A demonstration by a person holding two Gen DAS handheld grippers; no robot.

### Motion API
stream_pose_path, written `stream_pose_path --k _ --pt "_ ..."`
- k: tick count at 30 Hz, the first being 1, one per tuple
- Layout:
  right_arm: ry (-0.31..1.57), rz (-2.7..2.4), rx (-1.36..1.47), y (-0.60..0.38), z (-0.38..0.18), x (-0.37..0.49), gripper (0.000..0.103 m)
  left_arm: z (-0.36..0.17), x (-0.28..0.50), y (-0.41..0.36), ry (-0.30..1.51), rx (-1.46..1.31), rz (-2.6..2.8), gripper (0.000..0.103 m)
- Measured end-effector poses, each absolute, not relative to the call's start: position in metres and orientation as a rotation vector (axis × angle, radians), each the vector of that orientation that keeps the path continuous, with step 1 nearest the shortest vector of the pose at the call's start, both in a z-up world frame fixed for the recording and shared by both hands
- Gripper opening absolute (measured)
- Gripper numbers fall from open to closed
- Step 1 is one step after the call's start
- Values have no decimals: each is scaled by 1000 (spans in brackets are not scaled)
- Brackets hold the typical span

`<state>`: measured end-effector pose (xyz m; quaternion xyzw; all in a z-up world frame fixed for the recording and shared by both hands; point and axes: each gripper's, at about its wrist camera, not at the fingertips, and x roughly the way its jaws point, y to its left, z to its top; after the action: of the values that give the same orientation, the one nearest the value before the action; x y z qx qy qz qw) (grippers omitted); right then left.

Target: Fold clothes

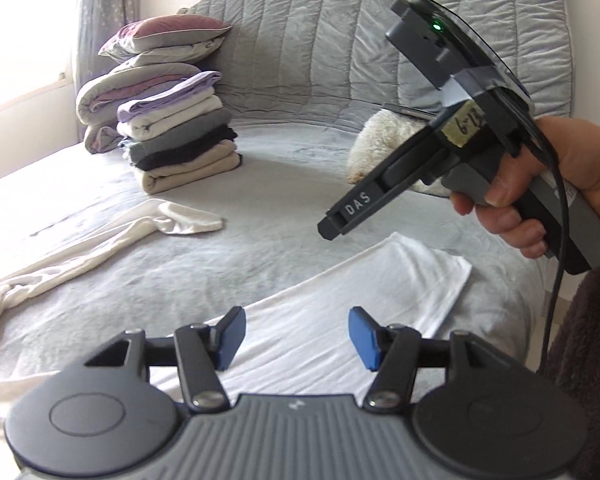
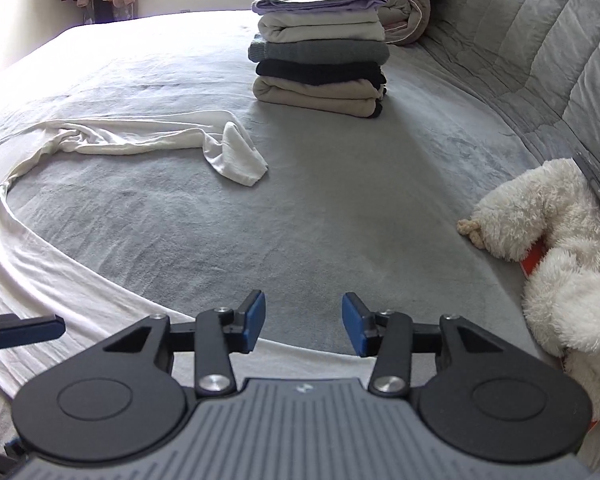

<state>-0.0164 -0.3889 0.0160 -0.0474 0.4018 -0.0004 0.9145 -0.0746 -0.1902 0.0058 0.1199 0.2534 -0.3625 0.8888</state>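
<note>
Two grippers hang over the grey bed (image 2: 320, 208), both with fingers spread wide and holding nothing. The left gripper (image 1: 297, 338) sits at the bottom of its view above a white garment (image 1: 340, 300) spread flat across the lower middle of the frame. One sleeve (image 2: 148, 140) trails toward the upper left in the right wrist view, its cuff crumpled. The right gripper (image 2: 303, 326) hovers at the bottom centre, at the garment's near edge. A stack of folded clothes (image 2: 320, 52) stands at the top centre, with rolled bedding (image 2: 404, 4) just behind it. A fluffy white toy (image 2: 552, 240) lies at the right edge, against the quilted headboard (image 2: 540, 40).
</note>
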Motion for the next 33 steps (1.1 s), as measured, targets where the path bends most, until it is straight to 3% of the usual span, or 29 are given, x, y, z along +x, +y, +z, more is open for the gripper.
stream_pose_path --k 20,28,33 --pt "730 312 -111 -272 -5 12 47 4 16 -20 510 177 -386 63" --pt "732 463 -212 -244 -20 5 47 -15 42 -16 539 232 -470 62" --pt "745 458 -198 -245 -25 6 43 -28 49 -22 533 272 -472 54"
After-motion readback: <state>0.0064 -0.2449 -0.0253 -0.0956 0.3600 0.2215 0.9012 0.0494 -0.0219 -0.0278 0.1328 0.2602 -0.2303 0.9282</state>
